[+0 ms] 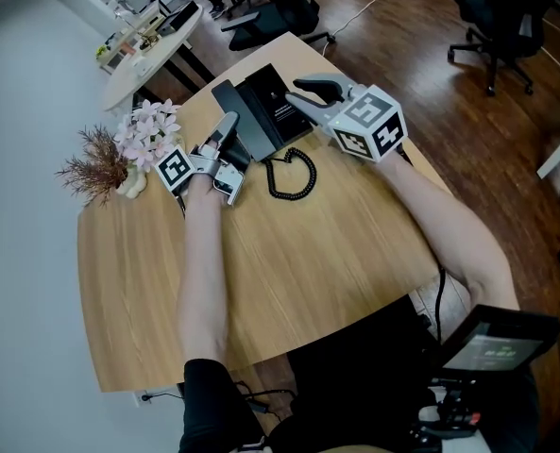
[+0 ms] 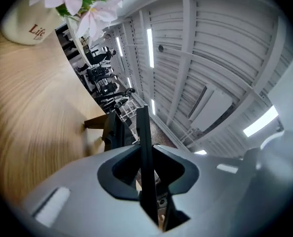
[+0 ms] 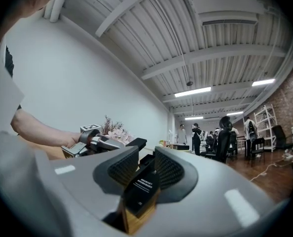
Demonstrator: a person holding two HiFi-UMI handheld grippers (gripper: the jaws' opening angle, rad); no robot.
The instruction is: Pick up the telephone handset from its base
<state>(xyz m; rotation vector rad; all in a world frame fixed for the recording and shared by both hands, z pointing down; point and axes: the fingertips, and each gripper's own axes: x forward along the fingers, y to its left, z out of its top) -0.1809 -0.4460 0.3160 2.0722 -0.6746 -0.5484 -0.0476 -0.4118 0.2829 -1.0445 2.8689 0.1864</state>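
- Handset lifting is judged not yet begun; the approach step is in hand.
- Nearest, in the lower half of the head view, the bare wooden table is crossed by two forearms.
- Above that, at centre, the coiled cord is laid on the wood, just below the telephone base.
- At centre left, the left gripper is held low over the table, its tips at the handset's left side. Contact cannot be told. Its jaws are pressed together with nothing between them.
- At upper centre, the right gripper is held above the base, jaws spread and empty. The base is framed between them in the right gripper view.
- The handset is seated along the base's left edge, not grasped.
- Farther left, pink flowers are stood at the table's edge.
- Next, spread jaws would probably need to be brought across the handset's narrow middle, closed, then raised with slack left in the cord.
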